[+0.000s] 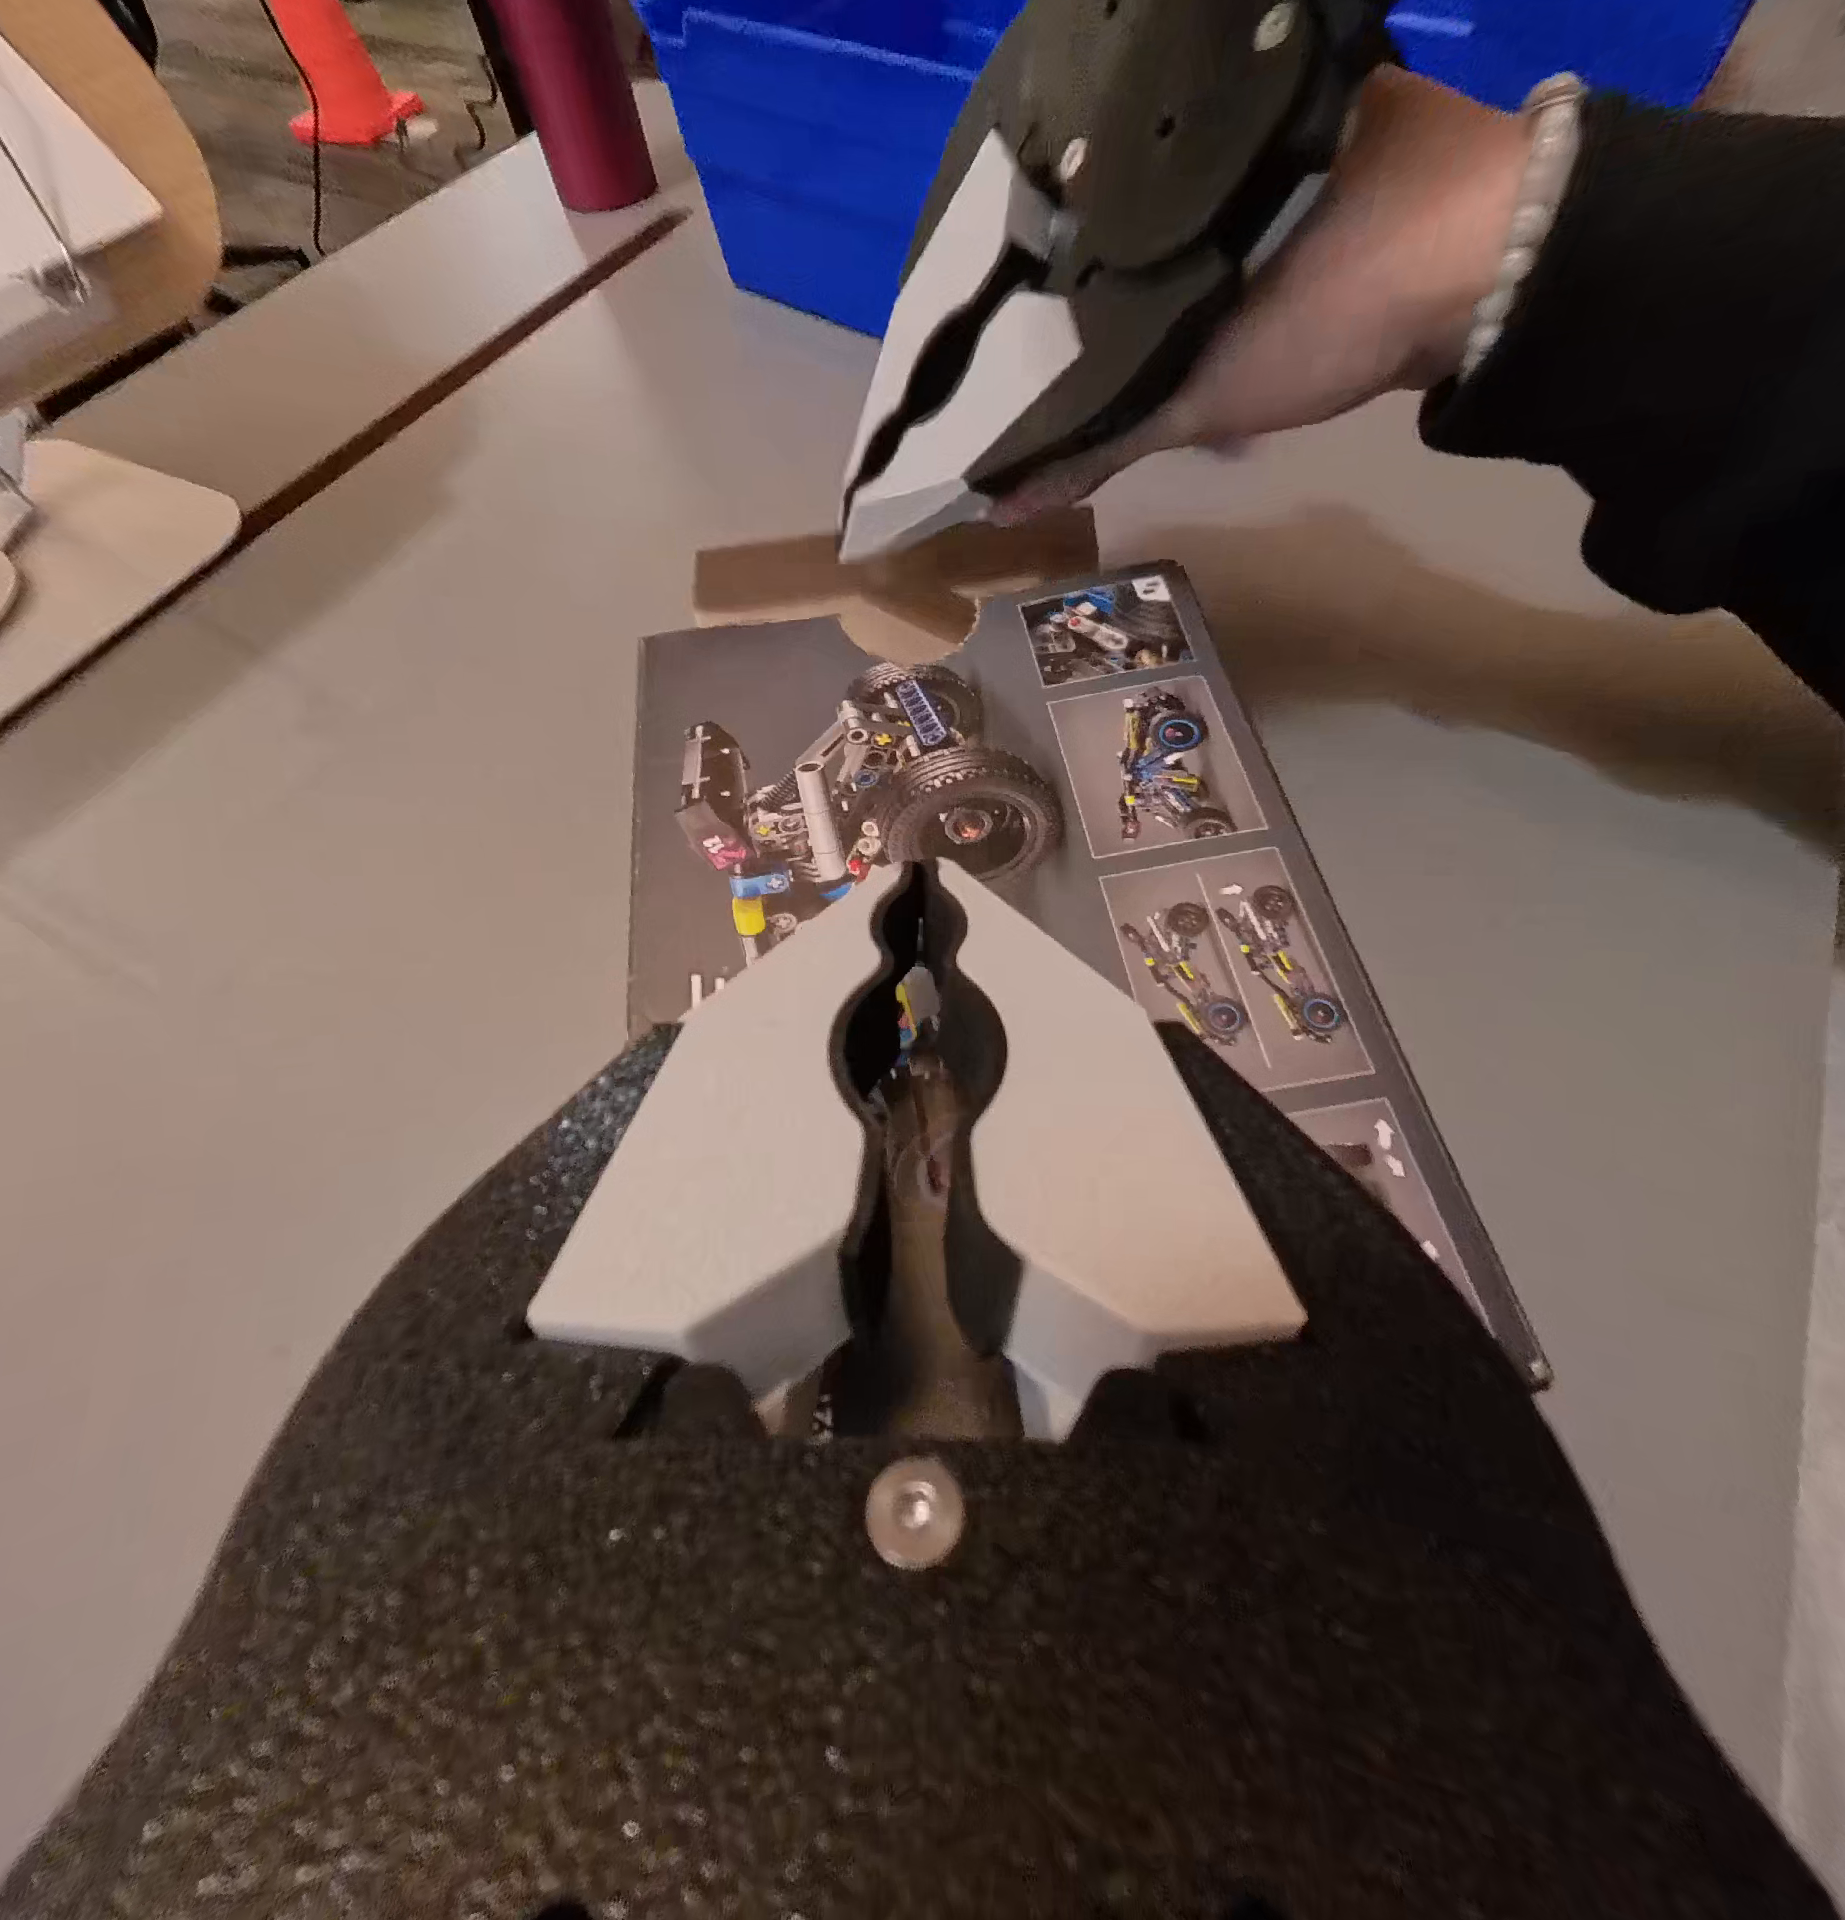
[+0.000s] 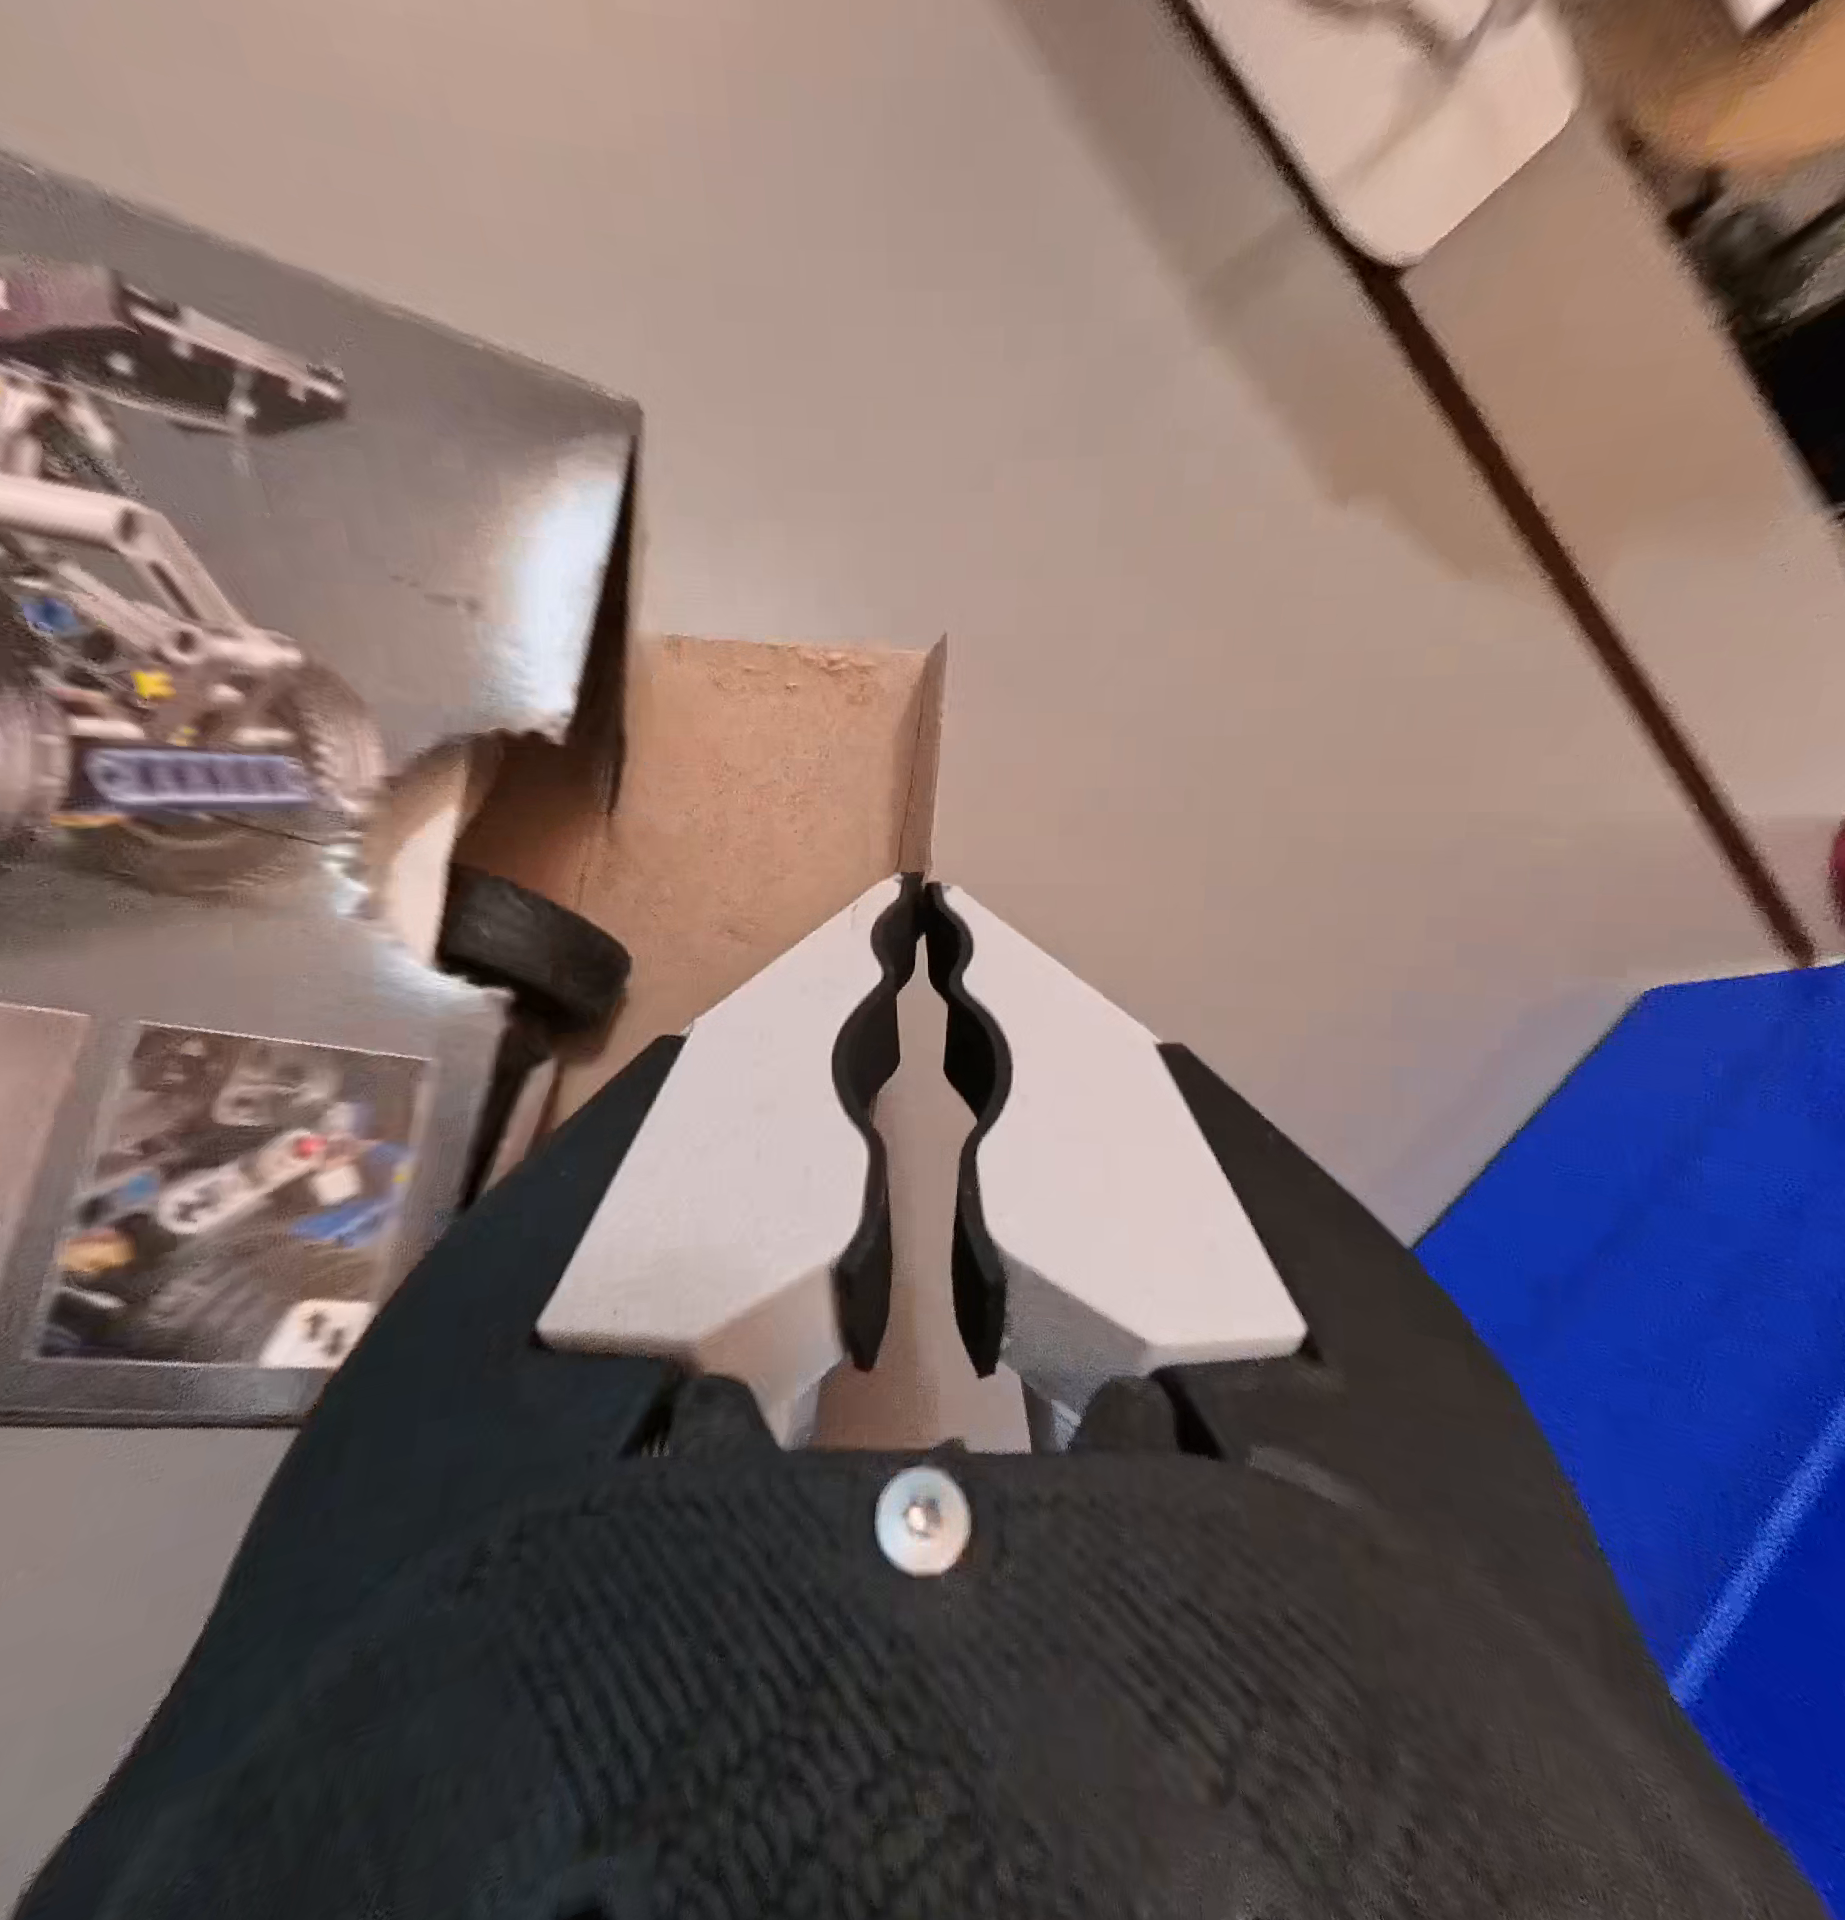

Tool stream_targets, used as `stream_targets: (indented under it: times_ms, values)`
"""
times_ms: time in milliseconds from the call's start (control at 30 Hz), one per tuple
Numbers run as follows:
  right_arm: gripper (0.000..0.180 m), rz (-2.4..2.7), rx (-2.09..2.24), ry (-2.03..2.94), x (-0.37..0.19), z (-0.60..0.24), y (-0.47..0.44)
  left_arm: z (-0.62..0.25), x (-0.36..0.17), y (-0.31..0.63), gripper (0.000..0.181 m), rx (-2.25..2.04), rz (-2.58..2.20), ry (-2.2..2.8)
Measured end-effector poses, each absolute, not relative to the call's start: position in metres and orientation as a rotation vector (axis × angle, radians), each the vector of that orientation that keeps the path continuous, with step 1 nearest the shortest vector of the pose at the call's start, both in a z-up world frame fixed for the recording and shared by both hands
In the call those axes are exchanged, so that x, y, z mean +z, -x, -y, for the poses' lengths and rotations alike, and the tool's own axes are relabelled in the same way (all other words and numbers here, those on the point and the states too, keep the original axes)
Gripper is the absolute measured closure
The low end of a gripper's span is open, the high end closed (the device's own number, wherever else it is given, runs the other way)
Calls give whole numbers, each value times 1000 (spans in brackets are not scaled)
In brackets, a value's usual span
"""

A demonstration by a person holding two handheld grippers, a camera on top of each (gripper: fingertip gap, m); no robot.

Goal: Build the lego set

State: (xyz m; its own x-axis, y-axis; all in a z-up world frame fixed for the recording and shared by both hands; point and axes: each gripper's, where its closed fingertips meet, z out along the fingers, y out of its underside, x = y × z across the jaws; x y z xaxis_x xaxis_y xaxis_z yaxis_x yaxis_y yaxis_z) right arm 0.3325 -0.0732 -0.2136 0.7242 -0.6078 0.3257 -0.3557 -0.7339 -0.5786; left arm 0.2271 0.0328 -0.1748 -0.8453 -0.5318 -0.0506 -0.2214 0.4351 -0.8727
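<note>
A dark lego box (image 1: 793, 748) printed with a motorbike model lies flat on the pale table (image 1: 326, 935). Its brown cardboard end flap (image 1: 772, 582) is folded open at the far end. My left gripper (image 1: 920, 868) is shut with nothing between its pads, and its tips are over the middle of the box. My right gripper (image 1: 861, 545) comes down from above onto the flap. In the right wrist view my right gripper (image 2: 920, 883) is shut on the edge of the flap (image 2: 752, 769). A black tyre (image 2: 533, 945) shows in the opening of the box (image 2: 274, 520).
A blue bin (image 1: 824, 156) stands at the back, close beside my right gripper (image 2: 1676, 1299). A maroon cylinder (image 1: 585, 114) and an orange cone (image 1: 346, 73) are behind the table. A dark seam (image 1: 461, 353) crosses the table. A person's hand (image 1: 1313, 343) holds the right gripper. The left gripper's tips are roughly 15 cm from the right gripper's.
</note>
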Motion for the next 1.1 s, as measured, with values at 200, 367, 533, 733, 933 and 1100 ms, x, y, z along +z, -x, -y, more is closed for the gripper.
stream_targets:
  times_ms: [200, 367, 533, 733, 933, 1100]
  values:
    - [180, -842, -583, 2345, -219, 91, -316, -40, -164, -232, 181, -1497, -2327, 558]
    - [180, -899, -625, 2143, -187, 96, -293, -65, -136, -221, 163, -1572, -2266, 619]
    - [180, -1058, -701, 2114, -192, 128, -254, -40, -150, -140, 108, -1531, -2530, 512]
    - [178, -1053, -597, 2136, -212, 145, -188, -51, -194, -172, 124, -1020, -2409, 311]
    - [177, -914, -461, 2109, -229, 105, -155, -92, -196, -265, 125, -951, -2319, 634]
    - [176, -823, -367, 2015, -221, 74, -153, -92, -177, -282, 137, -1135, -2202, 880]
